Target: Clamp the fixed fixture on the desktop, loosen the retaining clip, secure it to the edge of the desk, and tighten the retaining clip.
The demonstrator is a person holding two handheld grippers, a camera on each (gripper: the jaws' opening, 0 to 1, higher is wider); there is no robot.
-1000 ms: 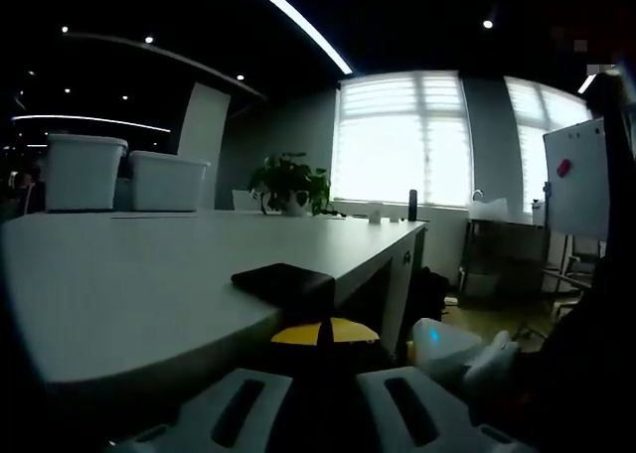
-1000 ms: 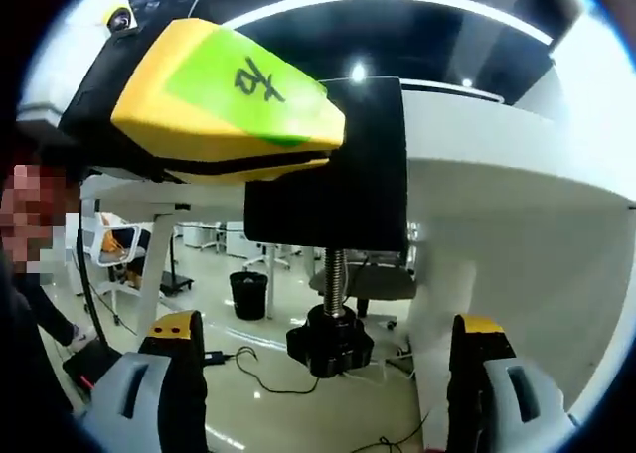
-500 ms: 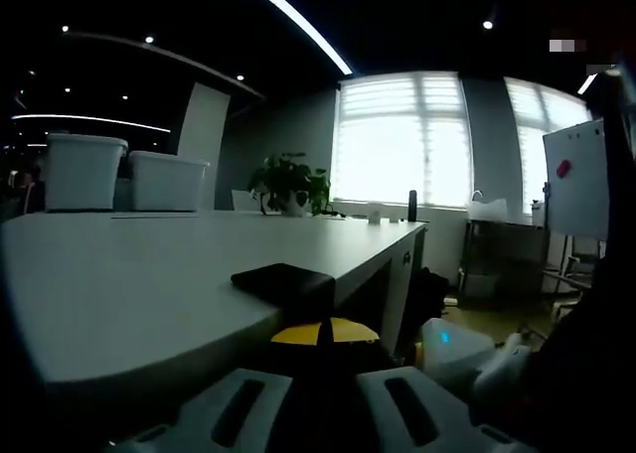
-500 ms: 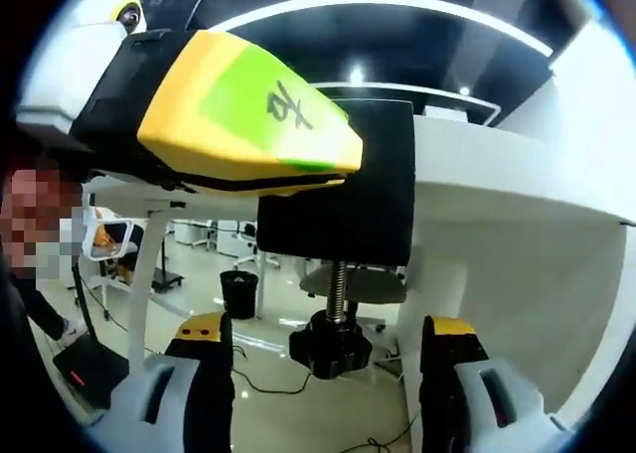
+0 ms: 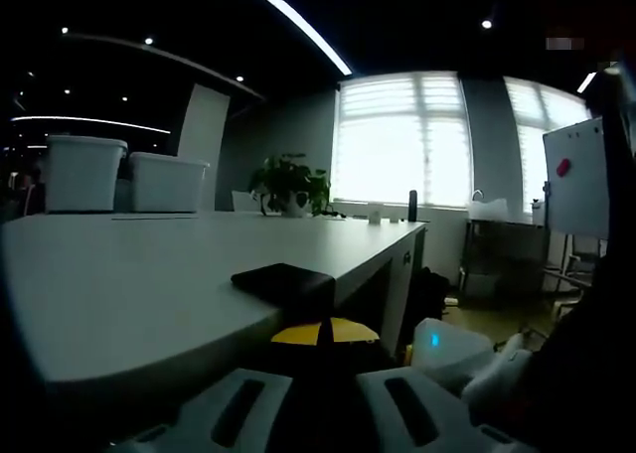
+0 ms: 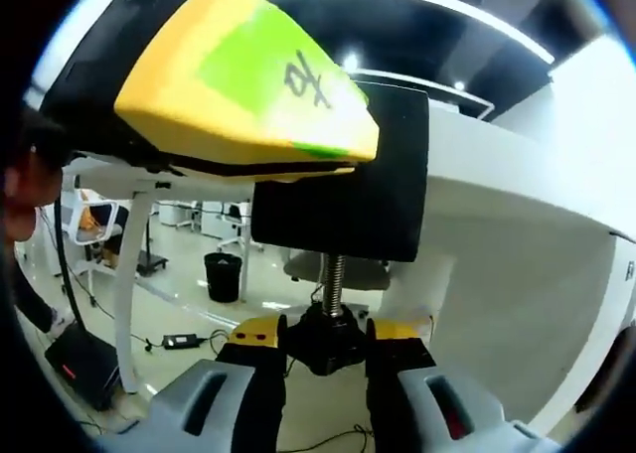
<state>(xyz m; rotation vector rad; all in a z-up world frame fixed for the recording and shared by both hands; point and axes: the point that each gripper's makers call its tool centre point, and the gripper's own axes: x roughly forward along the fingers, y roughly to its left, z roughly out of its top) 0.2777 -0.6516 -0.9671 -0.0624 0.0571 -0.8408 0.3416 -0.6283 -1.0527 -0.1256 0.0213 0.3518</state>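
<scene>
Black fixture (image 6: 343, 190) sits hooked over the desk edge (image 6: 497, 175), its top plate (image 5: 283, 277) on the desktop. Right gripper (image 6: 326, 336) is clamped on the screw knob (image 6: 328, 332) beneath, presumably to turn it; a second ago its jaws stood wide apart. Left gripper (image 5: 320, 346) steadies the fixture, jaws together on it, unchanged.

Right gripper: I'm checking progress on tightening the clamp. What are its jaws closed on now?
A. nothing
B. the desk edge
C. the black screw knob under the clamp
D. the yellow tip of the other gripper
C: in the right gripper view, the right gripper has both yellow-tipped jaws pressed against the black knob below the clamp.
</scene>
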